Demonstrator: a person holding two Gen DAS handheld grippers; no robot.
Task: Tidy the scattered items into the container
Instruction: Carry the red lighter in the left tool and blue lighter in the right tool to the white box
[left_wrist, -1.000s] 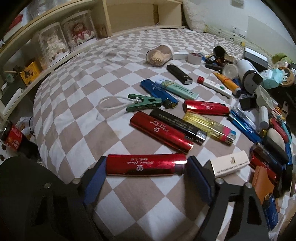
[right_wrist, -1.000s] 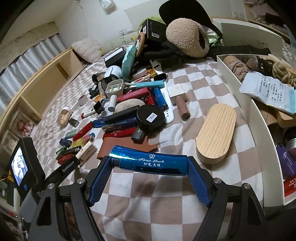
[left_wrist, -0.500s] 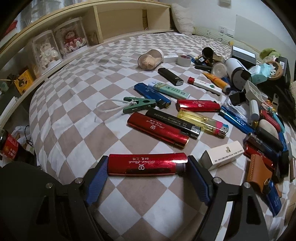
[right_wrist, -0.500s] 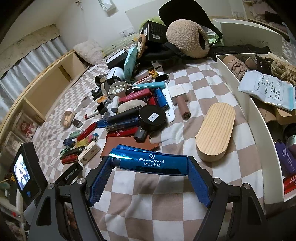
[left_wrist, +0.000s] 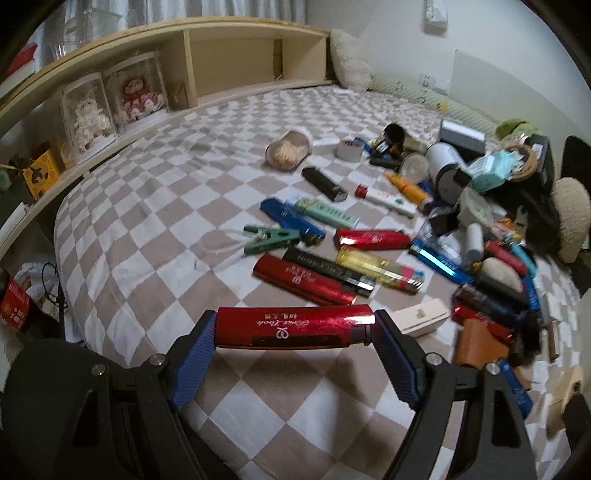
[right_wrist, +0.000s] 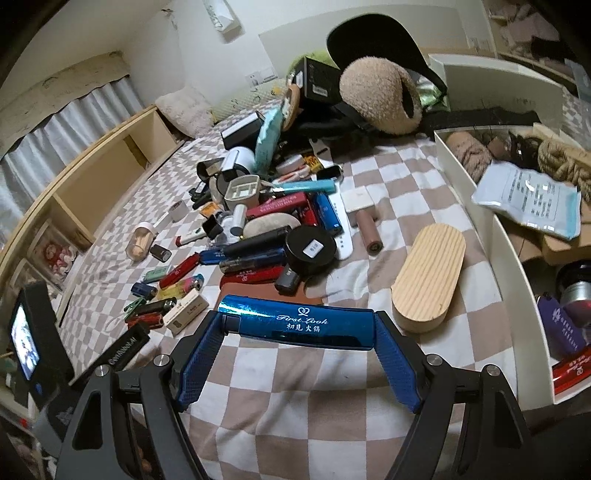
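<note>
My left gripper (left_wrist: 293, 326) is shut on a red lighter (left_wrist: 291, 326), held lengthwise between the blue pads above the checkered bed. My right gripper (right_wrist: 297, 326) is shut on a blue lighter (right_wrist: 297, 326) marked "First Look", also held lengthwise and lifted. The white container (right_wrist: 495, 236) stands at the right of the right wrist view and holds rope, a packet and other items. Several more lighters lie scattered on the bed, among them a red one (left_wrist: 303, 280) and a yellow one (left_wrist: 376, 269).
A wooden oval block (right_wrist: 430, 275) lies just left of the container. A heap of clutter (right_wrist: 280, 221) with a black round tin, a fuzzy hat (right_wrist: 380, 96) and boxes fills the bed's middle. A wooden shelf (left_wrist: 184, 62) runs along the far side. A green clip (left_wrist: 273, 238) lies nearby.
Both grippers have risen and pulled back a little with their lighters still held. The left view has tilted up, showing more of the shelf and wall.
</note>
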